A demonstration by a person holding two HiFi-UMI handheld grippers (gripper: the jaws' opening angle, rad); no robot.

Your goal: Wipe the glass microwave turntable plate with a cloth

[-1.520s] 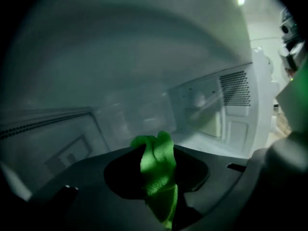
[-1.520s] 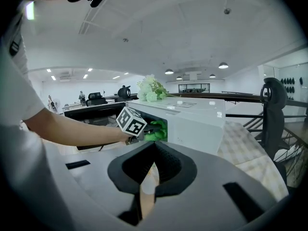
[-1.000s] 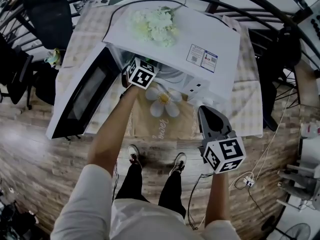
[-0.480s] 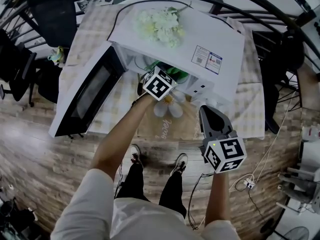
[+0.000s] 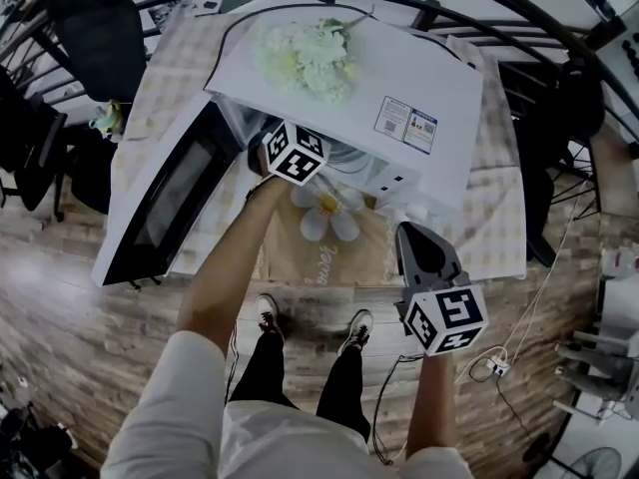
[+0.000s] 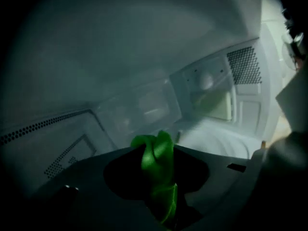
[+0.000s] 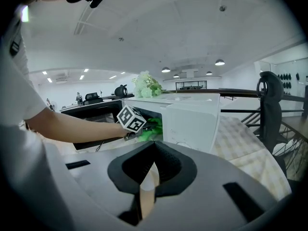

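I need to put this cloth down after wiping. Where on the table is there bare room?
Bare checked tablecloth lies right of the microwave, and more behind its open door. The microwave's mouth is crowded by the left gripper and green cloth; a flower mat fills the front.

open-plan office: swivel chairs [image 5: 100, 38], rows of ceiling lamps [image 7: 219, 62], wood floor [image 5: 80, 317]

The left gripper [image 6: 159, 150] pinches a green cloth [image 6: 158, 170] inside the microwave cavity [image 6: 144, 57] — vent holes [image 6: 244, 66] on its wall; the pale blurred curve below is perhaps the glass plate [image 6: 219, 141].
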